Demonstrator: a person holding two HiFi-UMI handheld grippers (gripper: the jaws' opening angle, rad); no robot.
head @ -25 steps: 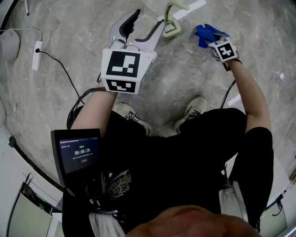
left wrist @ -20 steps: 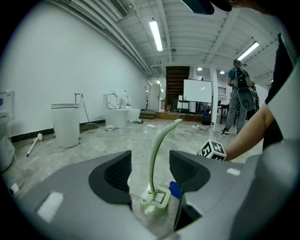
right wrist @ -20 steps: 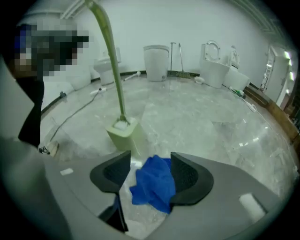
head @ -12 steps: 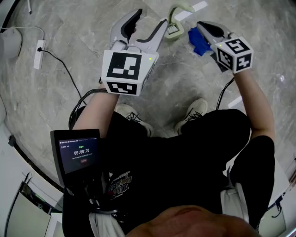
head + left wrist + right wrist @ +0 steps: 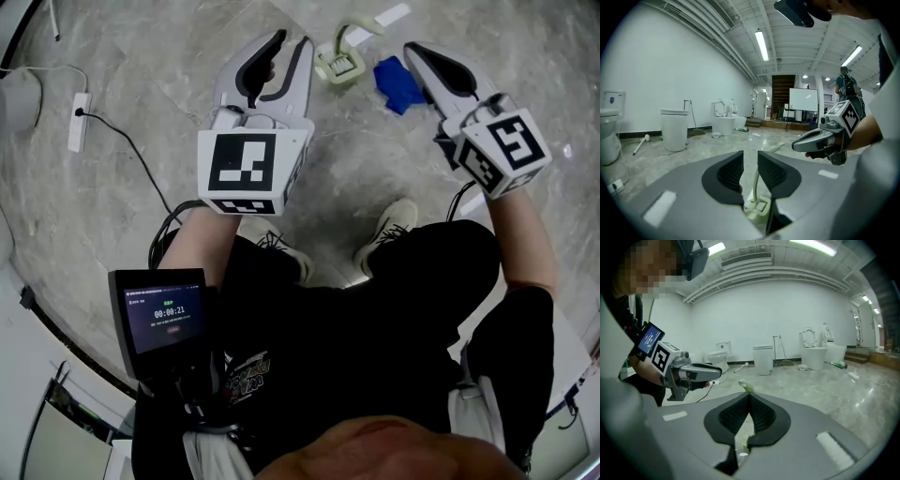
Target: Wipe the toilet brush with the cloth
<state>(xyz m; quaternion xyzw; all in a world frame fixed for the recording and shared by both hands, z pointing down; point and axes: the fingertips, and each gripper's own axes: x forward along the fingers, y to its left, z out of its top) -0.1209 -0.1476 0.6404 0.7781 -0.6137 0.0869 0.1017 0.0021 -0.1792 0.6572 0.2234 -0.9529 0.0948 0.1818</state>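
Observation:
The pale green toilet brush [image 5: 339, 64] lies on the grey marble floor, its handle curving off toward the top of the head view. Right of it on the floor lies the blue cloth [image 5: 398, 82]. My left gripper [image 5: 291, 44] hovers above the floor left of the brush, its jaws closing with a narrow gap and nothing between them. In the left gripper view the brush [image 5: 757, 204] shows through that gap [image 5: 750, 157], down on the floor beyond. My right gripper [image 5: 417, 52] is raised over the cloth's right side, shut and empty [image 5: 749, 397]; the cloth is hidden in the right gripper view.
A white power strip [image 5: 75, 122] with its black cable lies at the left. The person's shoes [image 5: 389, 225] stand just below the brush and cloth. A white strip [image 5: 392, 14] lies at the top. Toilets [image 5: 724, 119] and a white bin [image 5: 675, 129] stand along the far wall.
My right gripper has lifted up off the blue cloth and shut; the cloth stays on the floor. My left gripper has risen slightly and its jaws have narrowed.

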